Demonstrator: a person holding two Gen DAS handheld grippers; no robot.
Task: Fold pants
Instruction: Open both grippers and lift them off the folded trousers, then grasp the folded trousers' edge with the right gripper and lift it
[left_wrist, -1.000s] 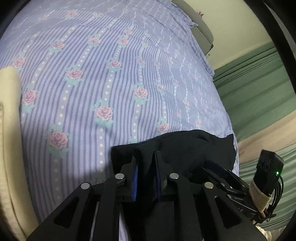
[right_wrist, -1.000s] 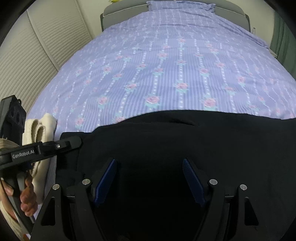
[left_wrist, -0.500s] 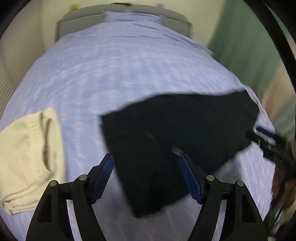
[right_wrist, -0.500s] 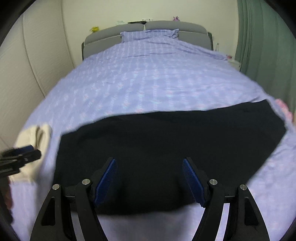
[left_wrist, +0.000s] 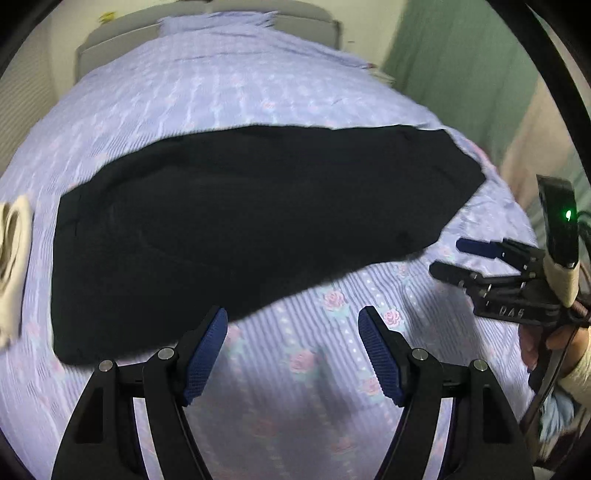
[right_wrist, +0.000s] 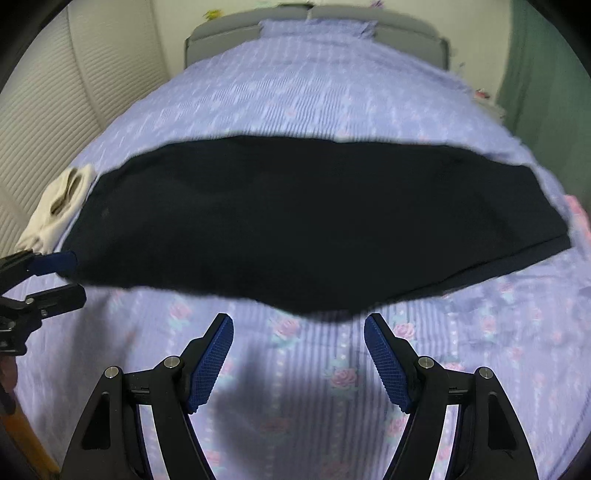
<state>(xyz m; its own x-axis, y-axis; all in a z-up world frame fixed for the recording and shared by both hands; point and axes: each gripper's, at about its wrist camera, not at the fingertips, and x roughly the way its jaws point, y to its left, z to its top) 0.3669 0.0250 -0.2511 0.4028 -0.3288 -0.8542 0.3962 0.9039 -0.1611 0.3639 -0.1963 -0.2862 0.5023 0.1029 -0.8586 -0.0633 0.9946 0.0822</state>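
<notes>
The black pants (left_wrist: 236, 221) lie flat across the purple flowered bed, folded lengthwise into one long band; they also show in the right wrist view (right_wrist: 295, 218). My left gripper (left_wrist: 293, 325) is open and empty, held above the sheet just in front of the pants' near edge. My right gripper (right_wrist: 298, 334) is open and empty, in front of the pants' near edge. The right gripper also shows at the right of the left wrist view (left_wrist: 448, 256), jaws apart. The left gripper shows at the left edge of the right wrist view (right_wrist: 70, 277), jaws apart beside the pants' left end.
A cream folded garment (left_wrist: 13, 254) lies at the pants' left end, also in the right wrist view (right_wrist: 59, 203). The bed (left_wrist: 295, 387) has a grey headboard (right_wrist: 229, 37) at the far end. Green curtains (left_wrist: 461, 74) hang on the right, a ribbed white wall (right_wrist: 55, 92) on the left.
My left gripper let go of the black pants and opened. Both grippers pulled back and up, so the pants now lie spread on the bed in front of them.
</notes>
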